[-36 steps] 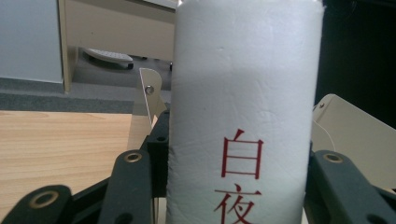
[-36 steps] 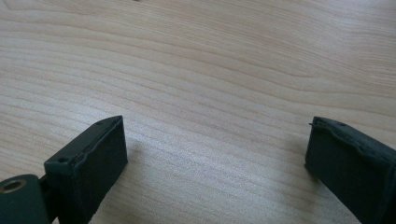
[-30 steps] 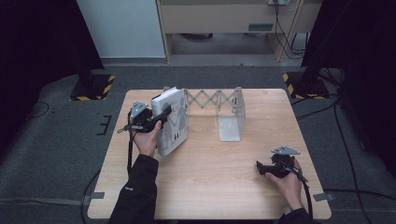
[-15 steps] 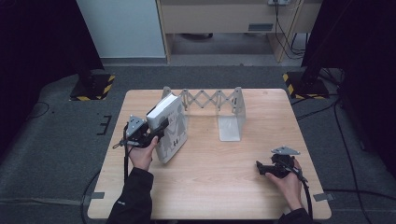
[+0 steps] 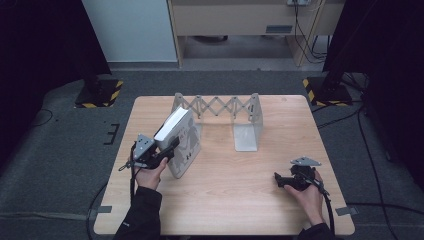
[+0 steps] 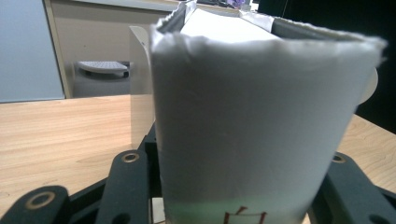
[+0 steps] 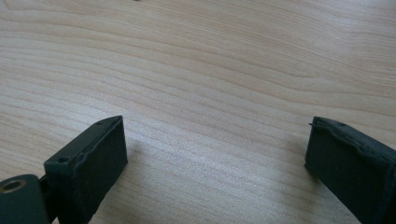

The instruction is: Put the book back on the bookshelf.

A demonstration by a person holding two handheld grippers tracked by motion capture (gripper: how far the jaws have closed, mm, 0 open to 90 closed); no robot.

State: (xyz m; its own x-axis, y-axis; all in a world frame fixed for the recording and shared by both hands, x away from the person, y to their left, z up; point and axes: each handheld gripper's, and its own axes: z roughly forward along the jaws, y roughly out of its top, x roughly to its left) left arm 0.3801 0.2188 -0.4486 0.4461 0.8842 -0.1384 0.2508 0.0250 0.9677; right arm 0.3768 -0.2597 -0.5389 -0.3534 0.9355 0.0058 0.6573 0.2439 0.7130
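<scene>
**Ana:** While the left gripper (image 5: pixel 167 150) is clamping the white book (image 5: pixel 179 142) by its spine, where is the book sitting relative to the bookend rack (image 5: pixel 225 112)?

**Ben:** It is leaning tilted, just in front of the rack's left end plate and toward the person's side, with its lower edge seemingly close to or on the table (image 5: pixel 240 210). I cannot tell whether it is touching the plate. In the left gripper view the book (image 6: pixel 247 121) is filling the gap between the two black jaws, so they are pressing on it from both sides.

**Ana:** And the right gripper (image 5: pixel 285 181)?

**Ben:** It is resting well off to the right of the rack, near the table's front edge. Its jaws are standing wide apart with nothing but bare wood between them in the right gripper view (image 7: pixel 215 154).

**Ana:** So how should this step go well?

**Ben:** I judge the book is being carried in one hand, so it is likely hanging heavy on the far side of the grip. Keeping the squeeze firm and the wrist steady is what matters. Bringing the spine upright before any setting down should help. The pages may fan open if the book is tipping too far.
</scene>
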